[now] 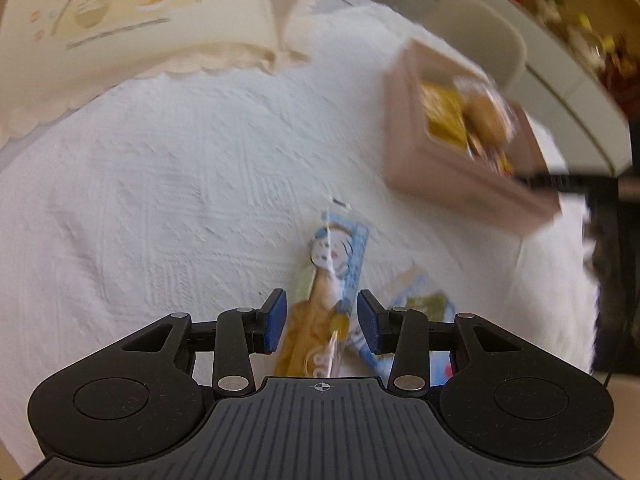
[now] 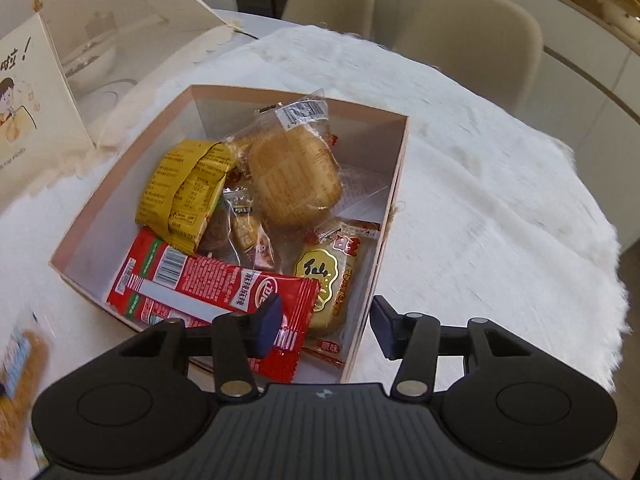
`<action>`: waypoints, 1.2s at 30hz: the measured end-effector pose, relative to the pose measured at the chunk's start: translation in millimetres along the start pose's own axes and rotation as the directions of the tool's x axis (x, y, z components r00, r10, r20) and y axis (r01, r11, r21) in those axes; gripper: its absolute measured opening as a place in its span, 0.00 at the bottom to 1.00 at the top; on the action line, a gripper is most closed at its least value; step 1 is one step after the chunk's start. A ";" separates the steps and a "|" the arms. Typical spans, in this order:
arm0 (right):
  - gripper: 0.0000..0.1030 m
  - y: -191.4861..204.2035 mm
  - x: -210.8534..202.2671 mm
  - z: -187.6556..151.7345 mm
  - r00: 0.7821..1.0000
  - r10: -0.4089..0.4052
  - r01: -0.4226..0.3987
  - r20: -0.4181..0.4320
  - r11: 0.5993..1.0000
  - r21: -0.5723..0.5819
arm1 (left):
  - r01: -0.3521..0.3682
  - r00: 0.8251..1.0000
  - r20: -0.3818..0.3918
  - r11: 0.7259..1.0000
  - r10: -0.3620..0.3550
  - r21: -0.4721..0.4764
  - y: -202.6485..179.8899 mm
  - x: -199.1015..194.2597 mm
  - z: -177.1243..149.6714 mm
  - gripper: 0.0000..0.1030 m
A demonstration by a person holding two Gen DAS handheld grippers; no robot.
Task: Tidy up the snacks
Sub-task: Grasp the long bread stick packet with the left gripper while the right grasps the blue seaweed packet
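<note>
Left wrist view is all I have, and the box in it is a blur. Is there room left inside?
Observer: Some. In the right wrist view the pink box holds a loose heap of packets, and bare floor shows only along its far wall.
Operator: Does anything stick out of it?
Observer: Yes. The red packet lies along the near left side, with one end draped over the near rim.
Operator: Is the right gripper carrying anything?
Observer: No. The right gripper is open with nothing between its pads, above the box's near corner.
</note>
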State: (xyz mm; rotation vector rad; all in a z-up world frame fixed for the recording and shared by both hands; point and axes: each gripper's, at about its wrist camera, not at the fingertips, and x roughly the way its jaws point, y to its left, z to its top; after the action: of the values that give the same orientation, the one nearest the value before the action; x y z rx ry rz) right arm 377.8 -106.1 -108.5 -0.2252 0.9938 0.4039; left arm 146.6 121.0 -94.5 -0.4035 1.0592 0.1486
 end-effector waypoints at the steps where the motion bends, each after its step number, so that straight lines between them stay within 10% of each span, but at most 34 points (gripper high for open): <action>1: 0.48 3.4 -2.3 -0.4 1.000 -0.011 0.011 0.015 1.000 -0.012 | -0.012 1.000 -0.006 1.000 0.012 0.026 -2.7 1.1 -3.3 0.42; 13: 0.71 55.5 -109.3 -83.8 0.953 -0.005 0.084 0.304 0.966 -0.246 | 0.039 0.996 -0.075 0.999 -0.038 0.016 -5.8 10.8 -18.2 0.34; 17: 0.71 75.3 -119.1 -108.6 0.977 0.159 -0.122 0.141 0.963 -0.239 | 0.004 0.996 -0.085 1.000 -0.001 0.028 -9.7 -6.5 -43.8 0.34; 20: 0.71 97.4 -109.0 -126.5 0.952 0.305 -0.297 -0.002 0.924 -0.240 | -0.027 0.995 -0.101 1.000 0.026 -0.003 -4.5 -13.9 -60.1 0.34; 26: 0.71 134.9 -71.6 -135.4 0.967 0.239 -0.255 -0.090 0.925 -0.283 | -0.018 0.994 -0.110 1.000 0.016 -0.021 2.1 -20.7 -73.4 0.34; 32: 0.75 134.6 -76.7 -154.6 0.897 0.395 -0.425 -0.201 0.894 -0.142 | 0.012 0.993 -0.113 0.999 -0.015 -0.035 8.4 -23.4 -80.3 0.34; 36: 0.75 143.1 -89.4 -161.1 0.933 0.322 -0.348 -0.159 0.922 -0.172 | 0.029 0.993 -0.110 0.999 -0.034 -0.047 15.0 -29.0 -85.2 0.34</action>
State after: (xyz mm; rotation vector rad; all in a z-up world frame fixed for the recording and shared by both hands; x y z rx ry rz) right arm 150.3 -55.7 -118.5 -0.2623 1.1226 0.8137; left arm 58.3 103.5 -109.3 -0.4729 1.1597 0.1235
